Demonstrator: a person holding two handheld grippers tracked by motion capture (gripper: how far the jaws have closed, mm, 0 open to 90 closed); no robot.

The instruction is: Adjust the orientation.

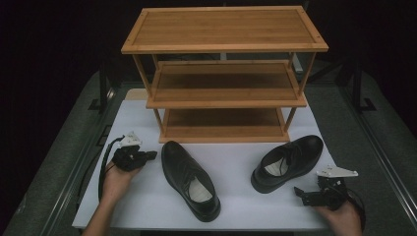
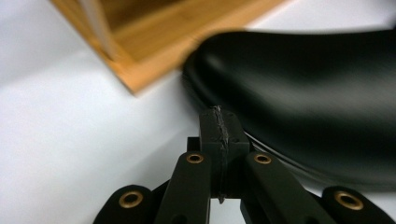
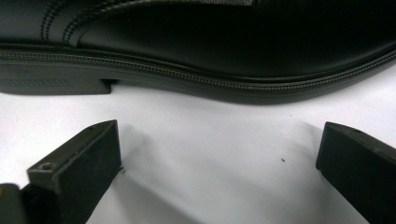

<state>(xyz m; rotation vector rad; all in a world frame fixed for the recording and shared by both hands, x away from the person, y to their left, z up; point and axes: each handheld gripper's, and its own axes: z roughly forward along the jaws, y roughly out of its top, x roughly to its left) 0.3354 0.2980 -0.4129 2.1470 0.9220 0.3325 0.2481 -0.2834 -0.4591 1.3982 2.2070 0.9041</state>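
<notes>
1. A three-tier wooden shoe rack (image 1: pixel 224 46) of warm honey-coloured slats stood at the far middle of the white tabletop (image 1: pixel 147 206), its shelves bare.
2. A black leather lace-up shoe (image 1: pixel 189 179) lay in front of the rack's left side, toe pointing towards the near edge.
3. A second black leather shoe (image 1: pixel 287 162) lay near the rack's right front corner, angled, well apart from the first.
</notes>
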